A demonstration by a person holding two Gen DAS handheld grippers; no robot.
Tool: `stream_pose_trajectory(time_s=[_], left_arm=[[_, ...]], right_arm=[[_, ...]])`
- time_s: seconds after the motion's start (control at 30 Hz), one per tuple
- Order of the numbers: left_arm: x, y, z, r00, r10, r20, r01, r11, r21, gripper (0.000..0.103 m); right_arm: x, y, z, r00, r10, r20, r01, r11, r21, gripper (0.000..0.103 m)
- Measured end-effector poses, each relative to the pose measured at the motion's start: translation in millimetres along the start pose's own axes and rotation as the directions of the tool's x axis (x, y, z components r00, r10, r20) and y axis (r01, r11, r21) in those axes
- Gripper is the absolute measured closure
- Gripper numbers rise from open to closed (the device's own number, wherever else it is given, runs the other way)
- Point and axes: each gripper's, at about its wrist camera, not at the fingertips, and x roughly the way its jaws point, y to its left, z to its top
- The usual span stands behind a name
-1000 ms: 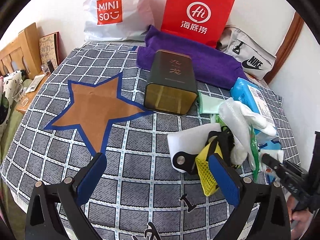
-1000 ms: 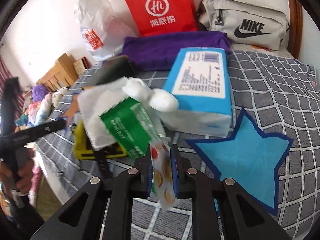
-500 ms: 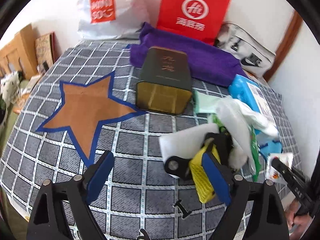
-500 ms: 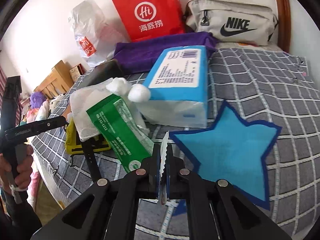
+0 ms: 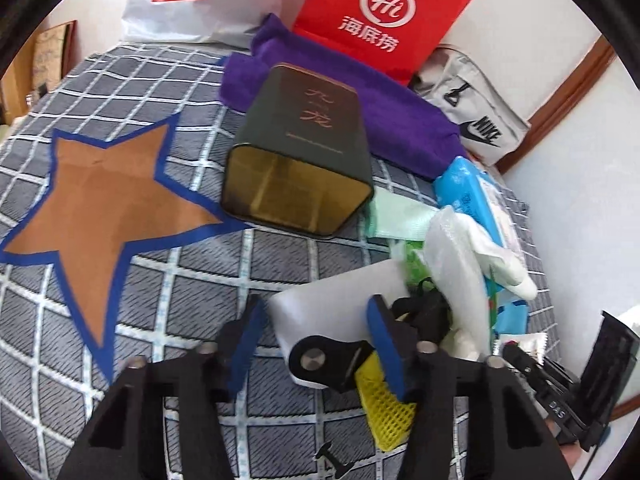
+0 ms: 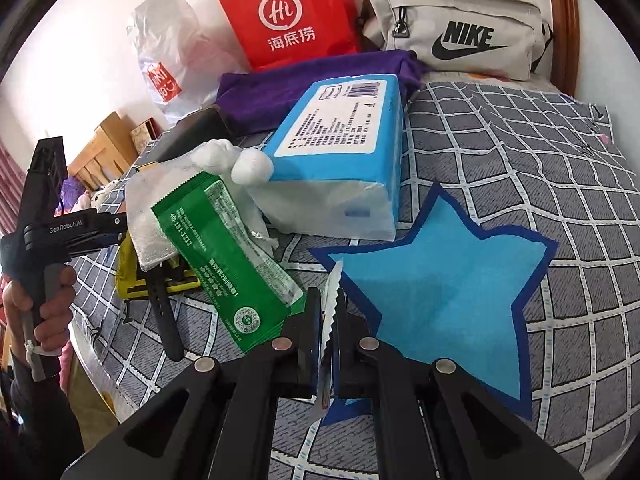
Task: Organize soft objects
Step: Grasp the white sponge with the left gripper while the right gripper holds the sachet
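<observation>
Both grippers, the left gripper (image 5: pixel 316 346) and the right gripper (image 6: pixel 329 322), are matte black with blue pads and silver screws; "GenRobot.AI" marks the left handle.

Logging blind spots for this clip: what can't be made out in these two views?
- Small sachet, right wrist view: seen edge-on in the shut right gripper, print unreadable.
- Yellow mesh item, left wrist view: mostly behind the closing left gripper.
- Black strap, right wrist view: top under the white cloth.

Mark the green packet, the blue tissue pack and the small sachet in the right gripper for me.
green packet (image 6: pixel 228 256), right wrist view, middle of its printed back.
blue tissue pack (image 6: pixel 340 128), right wrist view, white label on its top face.
small sachet (image 6: pixel 332 300), right wrist view, serrated edge above the closed pads.
</observation>
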Motion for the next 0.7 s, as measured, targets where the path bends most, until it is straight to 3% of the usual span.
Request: stream_pose_trajectory(time_s=[0.27, 0.37, 0.7], left_arm=[[-14, 1, -1, 1.0, -0.011, 0.024, 0.011, 1.0, 0.019, 0.067], [-28, 4, -3, 0.998, 0.022, 0.053, -0.023, 1.0, 0.02, 0.071], [-77, 15, -2, 0.988, 0.072, 0.138, -0.07, 0.997, -0.014, 0.072]], right_arm=[[-7, 5, 6, 1.0, -0.022, 0.016, 0.022, 1.0, -0.011, 0.099], [-14, 9, 8, 0.999, -0.029, 0.03, 0.029, 0.999, -0.015, 0.099], [-34, 17, 13, 0.997, -0.052, 0.06, 0.053, 0.998, -0.015, 0.099]])
